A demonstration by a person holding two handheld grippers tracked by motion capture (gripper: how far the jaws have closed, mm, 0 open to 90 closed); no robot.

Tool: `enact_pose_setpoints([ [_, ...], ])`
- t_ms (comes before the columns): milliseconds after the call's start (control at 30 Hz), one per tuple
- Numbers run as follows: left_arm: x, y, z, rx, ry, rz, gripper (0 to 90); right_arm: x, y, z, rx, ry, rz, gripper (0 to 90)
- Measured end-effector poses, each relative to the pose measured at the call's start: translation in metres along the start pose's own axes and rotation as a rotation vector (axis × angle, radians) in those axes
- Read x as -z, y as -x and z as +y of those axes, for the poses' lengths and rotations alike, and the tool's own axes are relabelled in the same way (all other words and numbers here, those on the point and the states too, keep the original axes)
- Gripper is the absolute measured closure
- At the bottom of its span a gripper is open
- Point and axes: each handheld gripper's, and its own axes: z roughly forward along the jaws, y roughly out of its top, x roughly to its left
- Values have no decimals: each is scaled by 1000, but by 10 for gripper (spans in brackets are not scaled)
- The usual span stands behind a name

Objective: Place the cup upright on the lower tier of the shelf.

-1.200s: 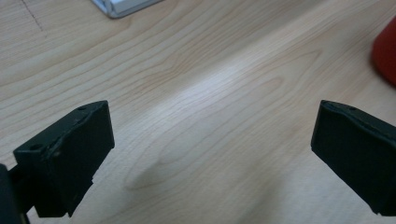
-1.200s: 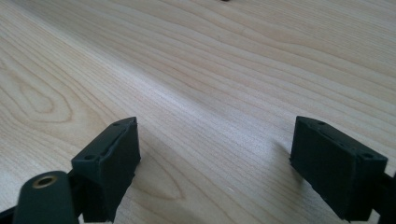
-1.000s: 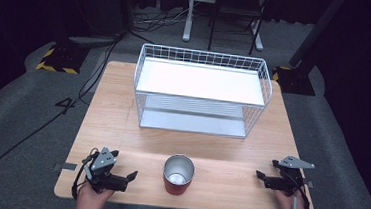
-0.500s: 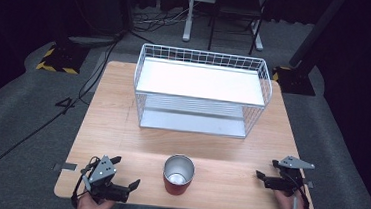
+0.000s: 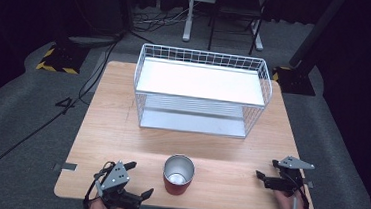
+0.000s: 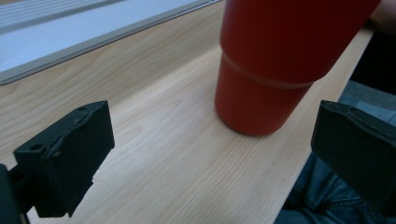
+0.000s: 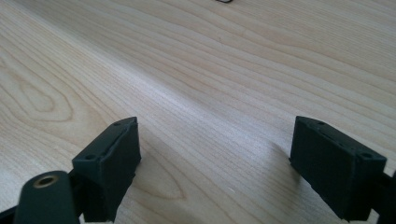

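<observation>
A red tumbler (image 5: 178,175) with a shiny metal inside stands upright near the table's front edge, in the middle. My left gripper (image 5: 140,179) lies to its left at the front edge, open, with its jaws pointing right at the tumbler. In the left gripper view the tumbler (image 6: 275,70) stands just beyond the wide-apart jaws of that gripper (image 6: 210,154), untouched. My right gripper (image 5: 266,169) rests at the front right, open, with its jaws pointing left. In the right gripper view this gripper (image 7: 215,163) has bare wood between its jaws.
A white wire basket rack (image 5: 202,91) with a white shelf stands on the far half of the wooden table (image 5: 111,129). Its base shows in the left gripper view (image 6: 70,37). The person's jeans (image 6: 322,200) lie beyond the front edge. Cables run on the floor at left.
My left gripper has slid toward the front edge and a little to the right, turning its jaws toward the tumbler. The right gripper and the tumbler have stayed still.
</observation>
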Motion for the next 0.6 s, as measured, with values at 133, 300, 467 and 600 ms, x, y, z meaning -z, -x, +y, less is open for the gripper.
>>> enact_pose_setpoints([
  [133, -7, 6, 2, -7, 0, -35, 0, 0, 0, 0, 1, 1, 1, 164],
  [300, -15, 12, 3, -6, 12, -67, 0, 0, 0, 0, 2, 1, 1, 164],
  [467, -28, 18, 4, 7, 52, -75, 0, 0, 0, 0, -1, -1, -1, 164],
  [600, -36, 21, 6, -3, 63, -92, 0, 0, 0, 0, -2, -1, -4, 164],
])
